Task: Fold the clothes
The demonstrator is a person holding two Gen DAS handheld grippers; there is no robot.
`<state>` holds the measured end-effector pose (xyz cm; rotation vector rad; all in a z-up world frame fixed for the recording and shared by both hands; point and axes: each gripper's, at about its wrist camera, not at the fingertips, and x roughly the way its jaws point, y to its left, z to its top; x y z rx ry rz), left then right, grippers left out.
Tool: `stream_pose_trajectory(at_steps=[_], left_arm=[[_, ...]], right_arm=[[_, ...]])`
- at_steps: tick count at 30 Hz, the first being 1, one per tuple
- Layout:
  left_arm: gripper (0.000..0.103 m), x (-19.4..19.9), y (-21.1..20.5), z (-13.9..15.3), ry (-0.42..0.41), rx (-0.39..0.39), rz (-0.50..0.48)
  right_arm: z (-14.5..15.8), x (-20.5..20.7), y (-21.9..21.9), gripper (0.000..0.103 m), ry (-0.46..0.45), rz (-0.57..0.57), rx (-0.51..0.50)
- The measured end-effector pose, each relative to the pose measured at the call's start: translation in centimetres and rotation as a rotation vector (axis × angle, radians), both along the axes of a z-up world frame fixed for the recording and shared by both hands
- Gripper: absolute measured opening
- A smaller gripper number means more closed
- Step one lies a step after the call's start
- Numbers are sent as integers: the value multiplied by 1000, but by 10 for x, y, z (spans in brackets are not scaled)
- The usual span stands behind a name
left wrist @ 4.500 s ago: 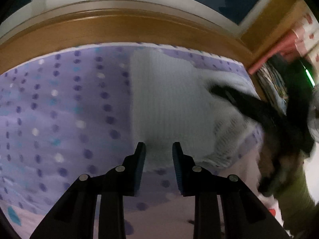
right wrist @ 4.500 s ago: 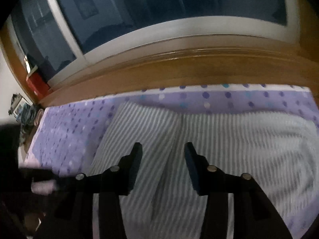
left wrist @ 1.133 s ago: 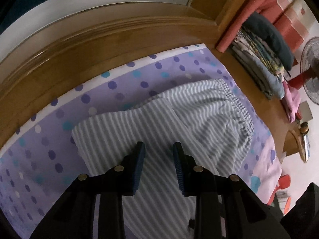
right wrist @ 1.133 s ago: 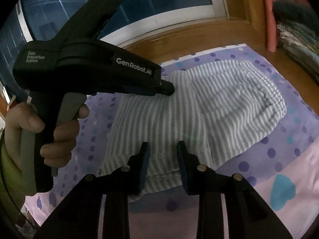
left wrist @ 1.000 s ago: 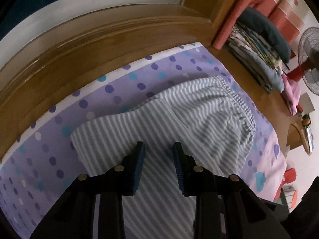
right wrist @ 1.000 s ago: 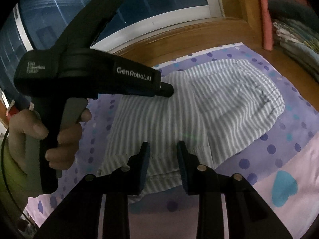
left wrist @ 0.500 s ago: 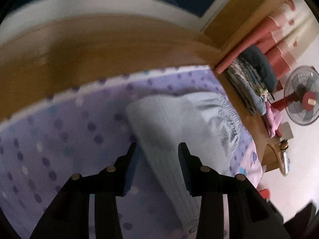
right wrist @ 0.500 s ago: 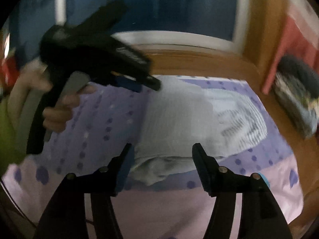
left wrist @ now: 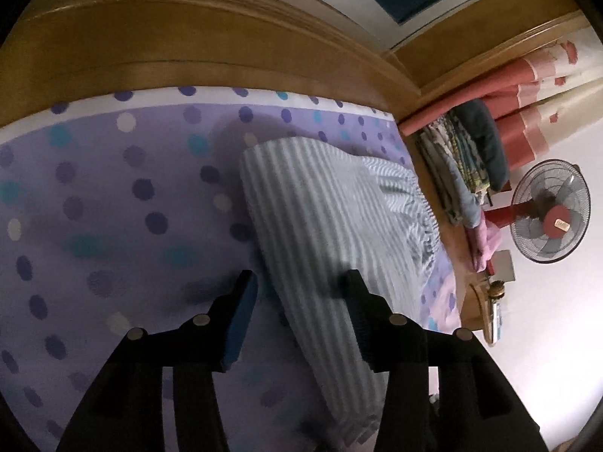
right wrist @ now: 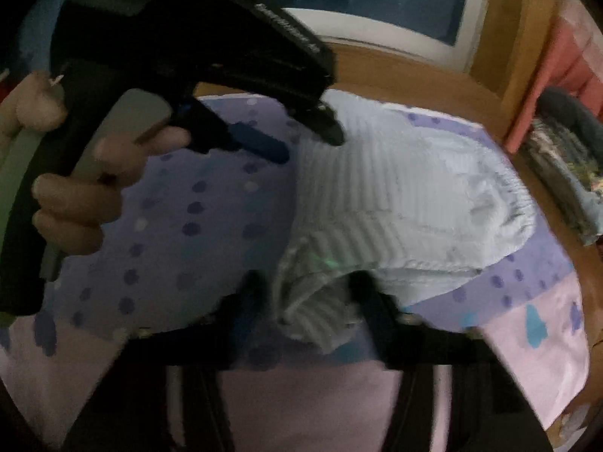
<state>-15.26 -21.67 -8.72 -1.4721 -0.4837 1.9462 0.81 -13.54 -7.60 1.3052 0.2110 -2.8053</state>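
Grey-and-white striped shorts [left wrist: 324, 218] lie folded on the purple dotted bedsheet [left wrist: 113, 203]. My left gripper [left wrist: 299, 297] is open, and its fingers straddle the folded left edge of the shorts. In the right wrist view the striped shorts [right wrist: 395, 196] show their elastic waistband at the right. My right gripper [right wrist: 305, 293] is open around the near, bunched corner of the shorts. A hand [right wrist: 71, 203] holds the left gripper [right wrist: 312, 143] over the far left corner of the cloth.
A wooden headboard ledge [left wrist: 169, 41] runs along the far side of the bed. A stack of folded clothes [left wrist: 463, 162] and a standing fan [left wrist: 546, 211] are off to the right, past the bed's edge. Pink sheet [right wrist: 301, 406] lies nearest me.
Both grippers have gone from nearly shut to wide open. Both have swung left to the folded left edge of the shorts, the left at its far end, the right at its near end.
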Motion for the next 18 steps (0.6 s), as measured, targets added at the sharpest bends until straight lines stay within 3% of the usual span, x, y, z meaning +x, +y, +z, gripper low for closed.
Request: stream_pose_trajectory(at_steps=[2, 4, 12, 18], left_arm=[[40, 2, 3, 2, 9, 4, 10], [39, 6, 8, 7, 38, -16, 20], [37, 14, 53, 65, 209, -84, 10], [37, 13, 118, 93, 294, -156, -34]], right_arm=[[5, 0, 13, 20, -2, 0, -61], [14, 4, 25, 15, 5, 17, -128], [68, 21, 90, 13, 114, 61, -342], [72, 7, 151, 13, 146, 6, -405]])
